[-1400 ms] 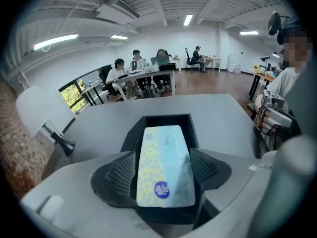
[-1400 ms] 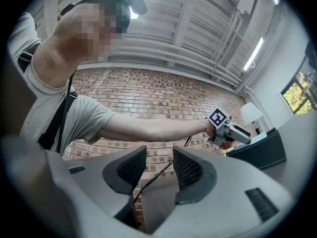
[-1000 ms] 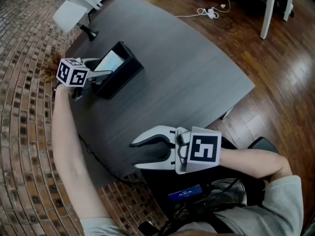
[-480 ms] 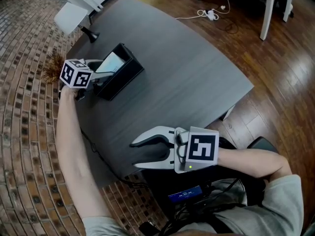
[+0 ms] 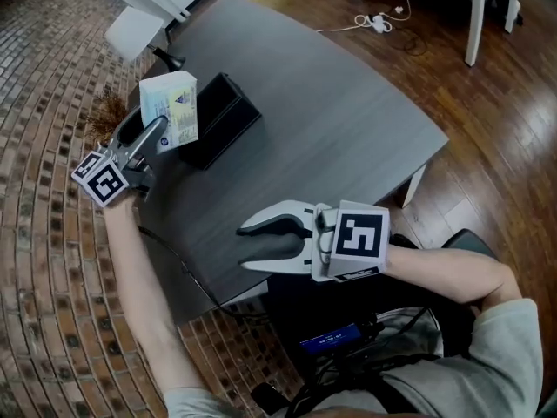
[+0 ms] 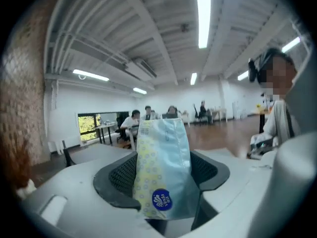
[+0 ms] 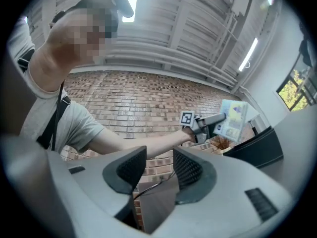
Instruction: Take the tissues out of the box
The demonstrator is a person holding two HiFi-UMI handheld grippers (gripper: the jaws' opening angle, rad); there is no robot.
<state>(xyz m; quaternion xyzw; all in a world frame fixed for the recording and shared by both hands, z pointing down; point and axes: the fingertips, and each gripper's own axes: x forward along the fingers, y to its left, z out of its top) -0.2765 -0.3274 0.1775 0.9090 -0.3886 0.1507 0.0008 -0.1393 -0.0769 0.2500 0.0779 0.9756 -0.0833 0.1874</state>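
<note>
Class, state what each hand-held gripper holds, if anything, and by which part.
The left hand-held gripper, jaws closing, grips the tissue pack by one end. The right hand-held gripper holds nothing.

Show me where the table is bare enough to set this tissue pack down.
Widest bare patch: the table from the black box across to its right-hand edge. A smaller one lies between the box and the open right tongs near you. Tight: the left strip between box and table edge.
</note>
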